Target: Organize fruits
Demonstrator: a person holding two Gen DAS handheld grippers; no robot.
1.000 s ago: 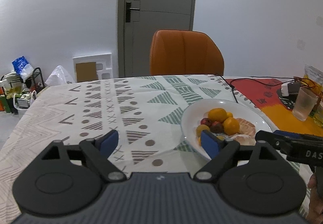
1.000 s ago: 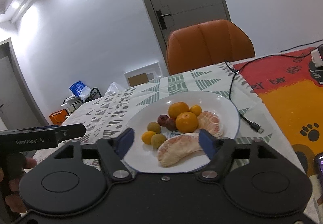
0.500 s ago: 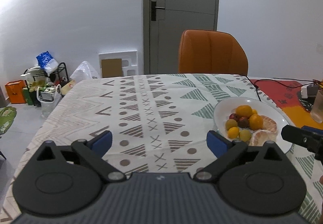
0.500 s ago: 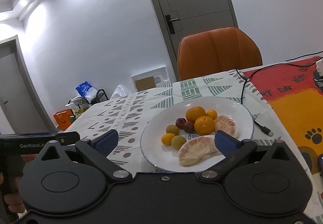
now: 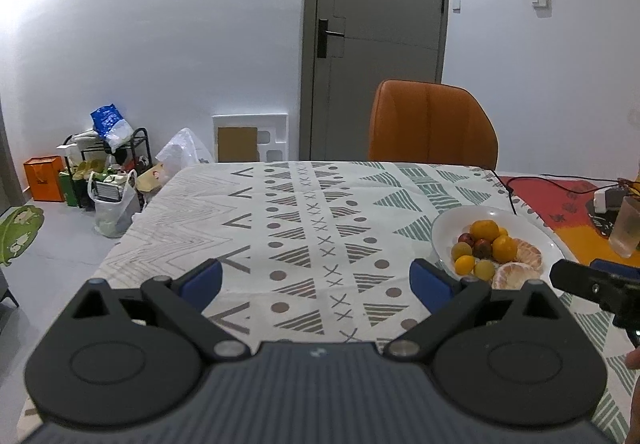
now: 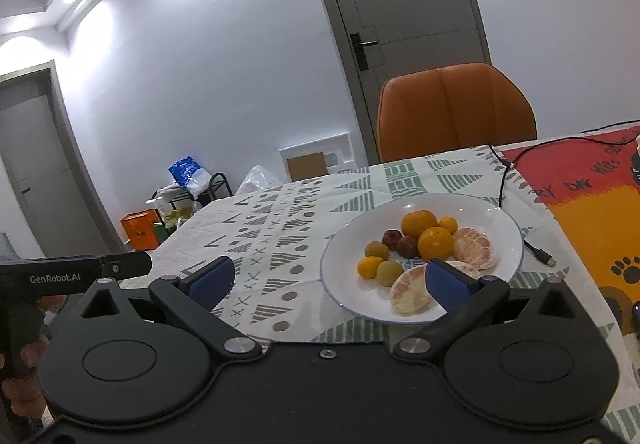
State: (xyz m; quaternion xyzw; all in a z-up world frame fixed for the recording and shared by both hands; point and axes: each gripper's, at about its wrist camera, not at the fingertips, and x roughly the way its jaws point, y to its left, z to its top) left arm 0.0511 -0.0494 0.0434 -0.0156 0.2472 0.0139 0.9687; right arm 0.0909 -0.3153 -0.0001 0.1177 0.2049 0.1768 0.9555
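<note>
A white plate (image 6: pixel 496 219) on the patterned tablecloth holds two oranges (image 6: pixel 435 242), small yellow, green and dark red fruits (image 6: pixel 390 272), and two peeled pomelo pieces (image 6: pixel 474 248). It also shows at the right in the left wrist view (image 5: pixel 452 224). My right gripper (image 6: pixel 328 280) is open and empty, just in front of the plate's near-left rim. My left gripper (image 5: pixel 316 280) is open and empty over the bare cloth, left of the plate.
An orange chair (image 5: pixel 432 123) stands at the table's far side. A black cable (image 6: pixel 516 211) runs past the plate's right rim. A red and orange mat (image 6: pixel 592 211) covers the table's right part, with a plastic cup (image 5: pixel 626 228) on it.
Both grippers have pulled back and away from the plate, and their jaws have opened wider. The left one has shifted left over the cloth.
</note>
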